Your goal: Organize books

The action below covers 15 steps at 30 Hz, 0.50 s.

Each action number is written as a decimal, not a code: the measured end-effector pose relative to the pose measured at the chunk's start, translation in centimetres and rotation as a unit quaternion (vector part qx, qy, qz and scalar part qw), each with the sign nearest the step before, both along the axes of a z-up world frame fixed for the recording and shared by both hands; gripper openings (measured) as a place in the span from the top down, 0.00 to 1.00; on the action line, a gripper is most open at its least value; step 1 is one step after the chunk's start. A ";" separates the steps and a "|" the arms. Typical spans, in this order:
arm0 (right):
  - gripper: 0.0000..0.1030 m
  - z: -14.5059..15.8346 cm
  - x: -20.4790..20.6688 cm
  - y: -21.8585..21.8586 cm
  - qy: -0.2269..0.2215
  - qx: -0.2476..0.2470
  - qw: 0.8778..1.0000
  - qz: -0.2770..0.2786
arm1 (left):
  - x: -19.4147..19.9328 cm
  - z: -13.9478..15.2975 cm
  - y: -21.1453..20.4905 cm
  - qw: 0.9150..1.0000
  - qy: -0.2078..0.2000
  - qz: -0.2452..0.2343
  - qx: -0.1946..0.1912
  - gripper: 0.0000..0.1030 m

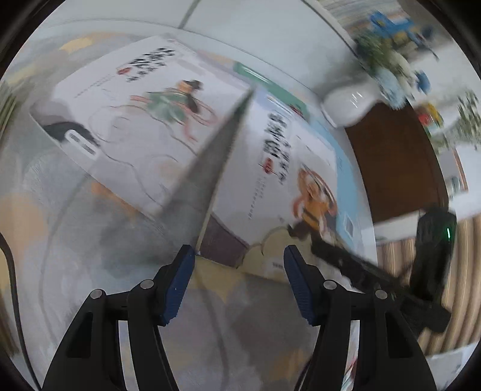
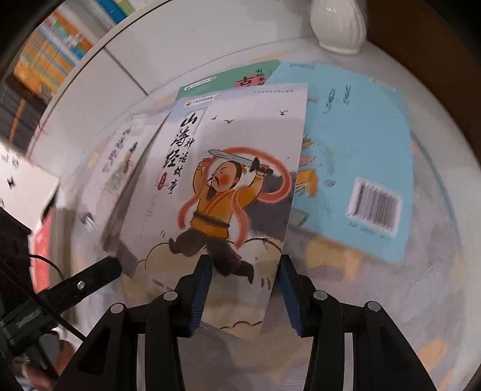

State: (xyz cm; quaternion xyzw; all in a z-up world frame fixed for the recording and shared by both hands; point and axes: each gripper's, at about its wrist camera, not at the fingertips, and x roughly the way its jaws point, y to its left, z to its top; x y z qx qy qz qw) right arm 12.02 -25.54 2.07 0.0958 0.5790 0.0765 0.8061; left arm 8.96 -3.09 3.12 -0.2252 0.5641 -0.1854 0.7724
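Left gripper: pads spread, nothing between them. The left pad tip sits at the lower corner of the swordsman book, at its grey side edge; can't tell if it's touching. Right gripper: pads part-spread, astride the same book's lower right corner. Its left finger is over the cover and its right finger at the book's right edge. Can't tell if it's actually pinching. The swordsman book lies cover-up on the patterned cloth, on top of the pile. A book with a green-robed figure is just left of it, partly underneath. A blue book is to its right, back cover up with the barcode showing, partly covered too. A green book pokes out beyond both. White vase behind the pile. Left wrist view is blurred.
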 end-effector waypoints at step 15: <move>0.54 -0.4 -15.0 -4.3 0.032 -0.025 0.993 0.111 | -15.6 -0.4 -3.8 0.992 0.069 -0.102 -0.007 0.44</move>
